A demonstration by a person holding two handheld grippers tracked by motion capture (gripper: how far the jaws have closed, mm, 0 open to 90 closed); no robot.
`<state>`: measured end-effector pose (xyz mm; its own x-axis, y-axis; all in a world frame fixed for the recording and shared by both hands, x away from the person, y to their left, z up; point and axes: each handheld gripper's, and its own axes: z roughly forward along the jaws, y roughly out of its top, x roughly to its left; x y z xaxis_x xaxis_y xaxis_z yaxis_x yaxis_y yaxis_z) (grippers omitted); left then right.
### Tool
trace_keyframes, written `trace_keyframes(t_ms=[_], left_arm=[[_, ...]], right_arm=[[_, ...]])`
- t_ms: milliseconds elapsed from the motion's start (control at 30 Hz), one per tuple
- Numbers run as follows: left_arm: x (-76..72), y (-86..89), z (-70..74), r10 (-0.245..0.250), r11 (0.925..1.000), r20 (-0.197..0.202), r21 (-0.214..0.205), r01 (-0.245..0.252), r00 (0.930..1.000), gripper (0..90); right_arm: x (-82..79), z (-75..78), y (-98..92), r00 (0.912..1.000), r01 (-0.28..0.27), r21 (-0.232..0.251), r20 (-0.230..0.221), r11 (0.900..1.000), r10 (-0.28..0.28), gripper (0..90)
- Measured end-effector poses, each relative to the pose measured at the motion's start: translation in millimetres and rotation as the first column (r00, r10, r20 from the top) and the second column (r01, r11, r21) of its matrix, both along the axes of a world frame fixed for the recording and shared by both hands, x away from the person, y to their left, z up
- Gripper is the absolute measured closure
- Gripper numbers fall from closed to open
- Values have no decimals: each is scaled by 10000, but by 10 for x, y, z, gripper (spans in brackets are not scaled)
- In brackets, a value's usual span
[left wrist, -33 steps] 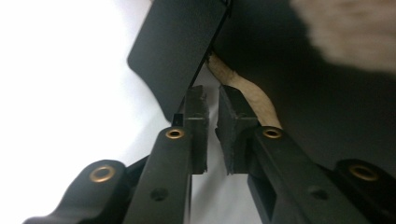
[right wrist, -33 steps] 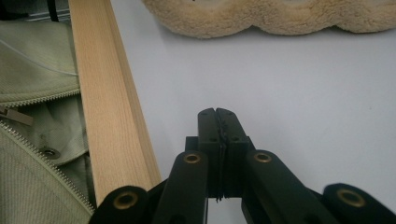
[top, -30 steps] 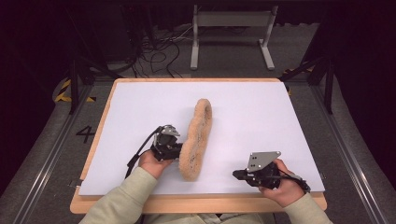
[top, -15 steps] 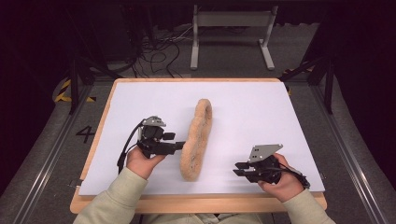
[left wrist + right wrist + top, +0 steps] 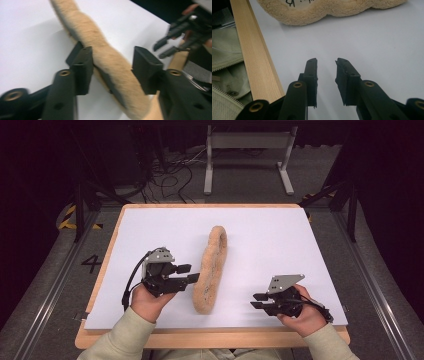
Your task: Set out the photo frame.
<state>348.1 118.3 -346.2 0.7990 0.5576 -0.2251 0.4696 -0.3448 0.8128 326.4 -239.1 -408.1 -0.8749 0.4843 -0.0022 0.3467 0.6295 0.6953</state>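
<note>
The tan fleece cover (image 5: 212, 269) lies folded lengthwise on the white table (image 5: 300, 240), its near stretch passing between the jaws of the left gripper (image 5: 188, 273); since a second ago that gripper has pulled back and risen from the cover's flank, and its jaws have just been closing, one pad touching the fleece (image 5: 110, 62), the other still apart; judged a fresh grasp, not yet firm; the right gripper (image 5: 257, 301) rests unmoved, well apart beside the cover's near end, jaws narrowly parted, empty.

Fleece loop (image 5: 110, 62) blurred in left gripper view, both ends cut off by pic edges
</note>
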Motion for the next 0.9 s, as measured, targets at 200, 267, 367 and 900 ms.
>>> trace_keyframes(t_ms=[200,267,367,900], left_arm=[[-178,-138,-54,-948,9954,-122,-105,947,9954,733],[-203,-187,-119,-1209,9926,-262,-159,1205,9923,758],[-225,-276,-239,-1530,9882,-544,-138,1524,9867,807],[-296,-444,-576,-1570,9773,-488,1360,1623,9864,897]], right_arm=[[-2,-1,5,10000,-33,-8,46,10000,33,711],[-2,0,5,10000,-28,-9,61,10000,28,711],[-1,-3,6,10000,-34,24,77,10000,34,708],[1,-7,1,9999,-80,29,126,10000,79,705]])
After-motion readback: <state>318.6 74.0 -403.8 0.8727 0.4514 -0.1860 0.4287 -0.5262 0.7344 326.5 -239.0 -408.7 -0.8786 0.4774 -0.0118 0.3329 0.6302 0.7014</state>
